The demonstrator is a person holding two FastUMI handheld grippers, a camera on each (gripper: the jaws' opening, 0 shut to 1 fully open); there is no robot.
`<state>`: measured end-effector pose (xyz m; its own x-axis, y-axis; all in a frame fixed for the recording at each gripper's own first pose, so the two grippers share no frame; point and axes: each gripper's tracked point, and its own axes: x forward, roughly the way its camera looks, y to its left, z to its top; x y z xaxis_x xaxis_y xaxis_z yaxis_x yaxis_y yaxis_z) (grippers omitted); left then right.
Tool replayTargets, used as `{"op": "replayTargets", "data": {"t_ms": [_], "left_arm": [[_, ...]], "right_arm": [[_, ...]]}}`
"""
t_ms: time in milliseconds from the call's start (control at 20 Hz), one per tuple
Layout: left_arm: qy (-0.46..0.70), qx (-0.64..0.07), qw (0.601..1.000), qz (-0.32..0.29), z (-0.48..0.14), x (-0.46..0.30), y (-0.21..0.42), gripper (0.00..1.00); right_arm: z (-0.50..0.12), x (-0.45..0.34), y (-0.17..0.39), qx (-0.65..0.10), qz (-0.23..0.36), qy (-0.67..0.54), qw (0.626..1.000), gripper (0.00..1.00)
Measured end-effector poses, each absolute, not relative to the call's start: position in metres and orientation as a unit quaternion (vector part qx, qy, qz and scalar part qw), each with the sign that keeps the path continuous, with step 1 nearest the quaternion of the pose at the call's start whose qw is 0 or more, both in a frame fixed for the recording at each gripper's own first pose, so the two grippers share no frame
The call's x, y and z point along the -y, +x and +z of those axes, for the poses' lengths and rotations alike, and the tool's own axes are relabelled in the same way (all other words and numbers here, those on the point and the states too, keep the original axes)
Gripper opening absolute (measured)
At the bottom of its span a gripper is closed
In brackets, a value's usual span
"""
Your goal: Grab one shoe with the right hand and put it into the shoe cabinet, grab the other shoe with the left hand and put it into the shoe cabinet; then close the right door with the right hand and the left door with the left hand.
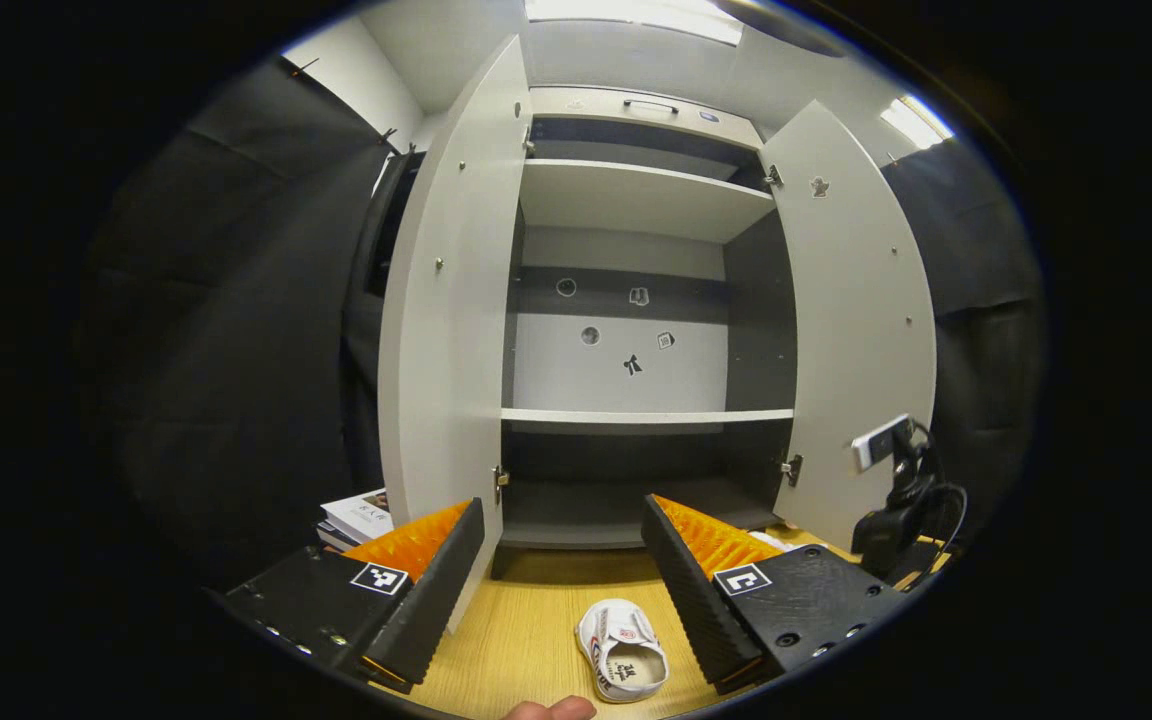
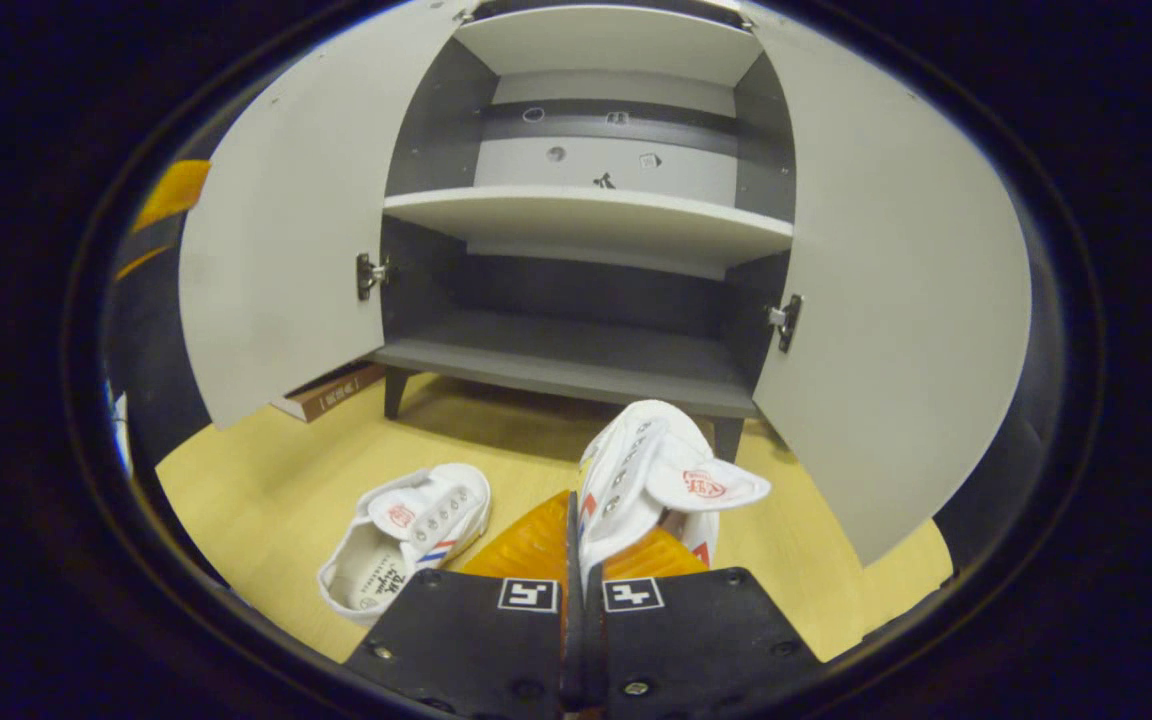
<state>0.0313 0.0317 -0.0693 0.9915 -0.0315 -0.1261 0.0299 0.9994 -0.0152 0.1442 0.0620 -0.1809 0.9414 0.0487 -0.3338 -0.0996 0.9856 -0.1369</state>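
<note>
The shoe cabinet [image 1: 636,415] [image 2: 586,225] stands with both doors swung wide. My right gripper [image 2: 581,520] is shut on the side wall of a white shoe [image 2: 651,470], lifted above the wooden floor just in front of the bottom shelf [image 2: 566,355]. The other white shoe [image 2: 406,535] lies on the floor to its left, opening upward. In the left gripper view that shoe [image 1: 621,650] lies on the floor between my fingers and below them. My left gripper [image 1: 566,575] is open and holds nothing, facing the cabinet's lower shelves.
The left door [image 1: 446,330] [image 2: 281,240] and right door [image 1: 856,320] [image 2: 886,290] flank the opening. Books [image 1: 356,520] lie on the floor left of the cabinet. A camera on a stand [image 1: 901,490] sits at the right. A fingertip [image 1: 551,708] shows at the bottom edge.
</note>
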Motion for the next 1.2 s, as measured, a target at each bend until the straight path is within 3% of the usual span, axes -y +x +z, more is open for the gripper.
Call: {"op": "replayTargets", "data": {"t_ms": [300,650,900,1200], "left_arm": [[-0.004,-0.054,0.998,-0.027,-0.066,-0.017,0.029,0.95],[0.012,-0.047,0.998,-0.031,-0.065,-0.013,0.028,0.95],[0.014,-0.047,0.998,-0.042,-0.065,-0.007,0.027,0.95],[0.011,-0.049,0.997,-0.052,-0.067,0.002,0.028,0.95]], "right_arm": [[-0.080,-0.065,0.153,-0.098,0.043,-0.069,0.992,0.03],[0.022,-0.076,0.218,-0.056,0.055,-0.052,0.996,0.03],[0.085,-0.074,0.291,-0.068,0.053,-0.065,0.994,0.03],[0.078,-0.073,0.380,-0.146,0.037,-0.079,0.985,0.03]]}}
